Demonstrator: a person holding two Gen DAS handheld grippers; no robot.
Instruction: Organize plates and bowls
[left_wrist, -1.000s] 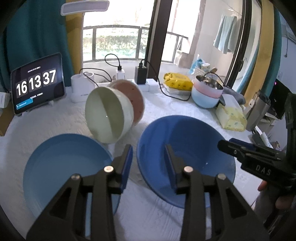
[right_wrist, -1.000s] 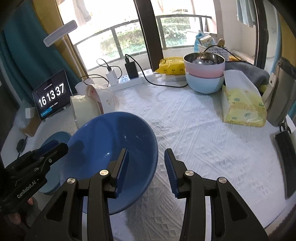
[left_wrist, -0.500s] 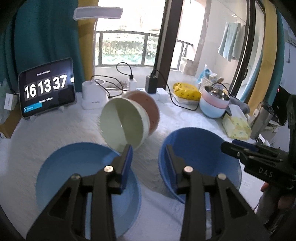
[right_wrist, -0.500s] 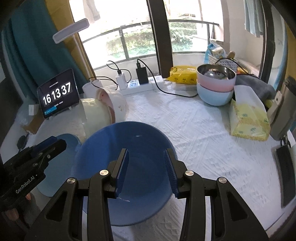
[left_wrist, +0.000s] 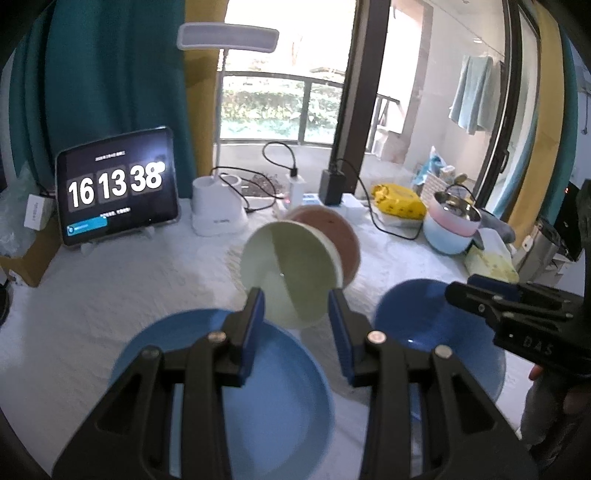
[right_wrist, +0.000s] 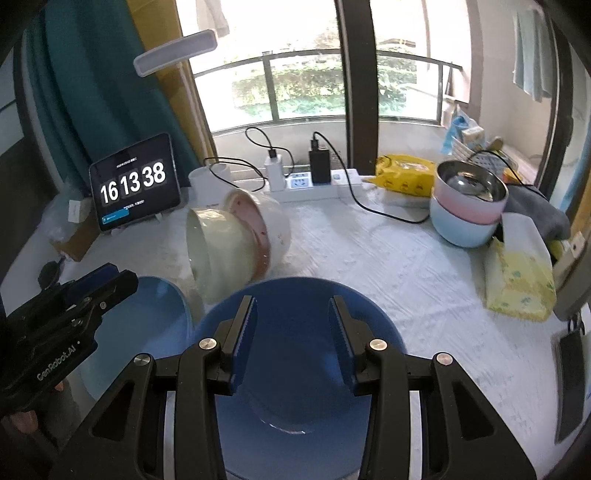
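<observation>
Bench (right_wrist: 424, 280) with white textured cover carries everything; both views have pulled back and up over the last second, so more of the far edge and window shows now. Largest task items: light blue plate (left_wrist: 266, 398) under the left hand-held gripper (left_wrist: 295, 325), dark blue plate (right_wrist: 295, 369) under the right hand-held gripper (right_wrist: 291, 332), side by side near the front edge, close together, can't tell if the rims touch. Behind them the pale green bowl (left_wrist: 288, 273) lies tipped on its side, mouth toward the cameras, with the pink-rimmed bowl (right_wrist: 266, 225) on its side right behind it, apparently touching. Far right: pink bowl stacked in a light blue bowl (right_wrist: 461, 229) with a steel bowl (right_wrist: 469, 184) on top, already nested. Both hand-held grippers are partly spread and pinching nothing; each hovers above its plate, no contact visible. Jaw gap unchanged across the second. Read: retreat means no grasp is committed, looks like a re-plan or start-of-step pose. Nothing on the bench has shifted. Likely next target is the tipped green bowl, now centred between the left fingers in the left view; a bowl on its side can roll when nudged, so rim pinch needs care. Plates not yet stacked. Tablet clock (left_wrist: 114, 192) has ticked over one second.
</observation>
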